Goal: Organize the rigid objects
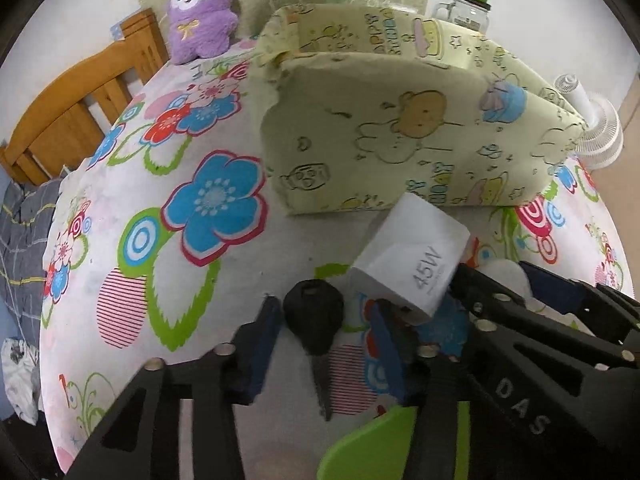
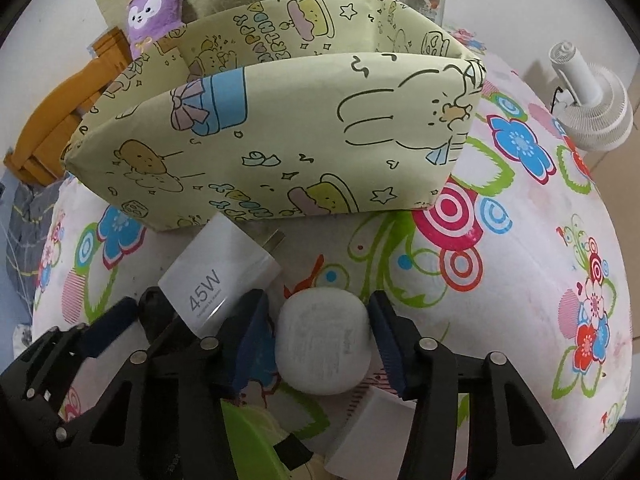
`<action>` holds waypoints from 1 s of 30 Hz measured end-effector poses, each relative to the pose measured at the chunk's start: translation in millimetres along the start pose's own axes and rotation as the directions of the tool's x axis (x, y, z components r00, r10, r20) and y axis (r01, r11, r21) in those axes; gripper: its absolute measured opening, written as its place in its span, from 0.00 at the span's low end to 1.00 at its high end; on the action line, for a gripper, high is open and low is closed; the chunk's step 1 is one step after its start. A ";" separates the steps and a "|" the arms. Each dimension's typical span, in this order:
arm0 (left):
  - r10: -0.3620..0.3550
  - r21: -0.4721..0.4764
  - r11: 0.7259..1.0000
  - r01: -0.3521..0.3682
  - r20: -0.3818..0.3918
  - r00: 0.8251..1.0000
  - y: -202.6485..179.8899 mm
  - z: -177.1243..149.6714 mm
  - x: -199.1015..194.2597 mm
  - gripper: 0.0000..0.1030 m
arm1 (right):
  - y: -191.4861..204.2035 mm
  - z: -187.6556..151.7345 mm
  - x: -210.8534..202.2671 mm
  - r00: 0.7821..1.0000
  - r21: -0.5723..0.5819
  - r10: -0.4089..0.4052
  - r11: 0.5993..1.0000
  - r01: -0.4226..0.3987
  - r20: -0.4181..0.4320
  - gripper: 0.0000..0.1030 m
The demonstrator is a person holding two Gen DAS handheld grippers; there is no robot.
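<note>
The pale green fabric bin (image 2: 280,136) is standing open-topped on the floral cloth (image 1: 192,264), and everything is lying just in front of it. The right gripper (image 2: 322,336) is closing narrowly on the white earbud case (image 2: 322,344); both pads look to be touching, so lift only once it feels squarely seated. The white 45W charger (image 1: 412,264) is lying beside it, nearer the bin. The left gripper (image 1: 324,320) is narrowing around the black key (image 1: 314,316); its right pad is apparently still clear, so centre on the head.

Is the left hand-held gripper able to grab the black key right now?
Probably yes. The left hand-held gripper already has the black key between its fingers, with nothing covering it. The white charger sits just beside one finger and might get bumped.
</note>
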State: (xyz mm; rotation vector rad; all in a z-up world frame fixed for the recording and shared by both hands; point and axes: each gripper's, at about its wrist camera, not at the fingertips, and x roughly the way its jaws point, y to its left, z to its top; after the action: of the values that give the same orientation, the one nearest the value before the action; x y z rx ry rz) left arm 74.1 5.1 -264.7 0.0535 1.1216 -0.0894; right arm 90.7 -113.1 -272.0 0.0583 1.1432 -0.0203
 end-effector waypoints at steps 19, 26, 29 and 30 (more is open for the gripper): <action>0.002 -0.019 1.000 -0.002 0.001 1.000 -5.1 -3.3 -17.9 0.30 | -2.5 -3.4 -15.5 1.000 0.016 0.018 1.000 -0.018 0.024 0.48; 0.001 -0.025 1.000 0.000 0.042 0.999 -3.2 0.7 -37.8 0.30 | -0.4 -1.0 -38.2 0.998 0.018 0.027 0.999 -0.028 0.062 0.45; -0.010 -0.031 0.999 0.012 0.050 0.999 -2.8 2.5 -45.6 0.30 | -1.1 1.7 -46.8 0.997 0.022 0.045 0.999 -0.047 0.068 0.15; -0.014 -0.038 0.999 0.016 0.054 0.998 -2.8 3.4 -48.4 0.30 | -1.3 2.8 -49.2 0.997 0.029 0.041 0.999 -0.043 0.071 0.15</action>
State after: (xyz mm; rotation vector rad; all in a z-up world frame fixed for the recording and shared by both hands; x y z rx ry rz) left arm 56.0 4.2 -219.6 0.0087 1.0696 -0.0825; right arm 72.8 -115.2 -226.1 0.1077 1.0709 -0.0022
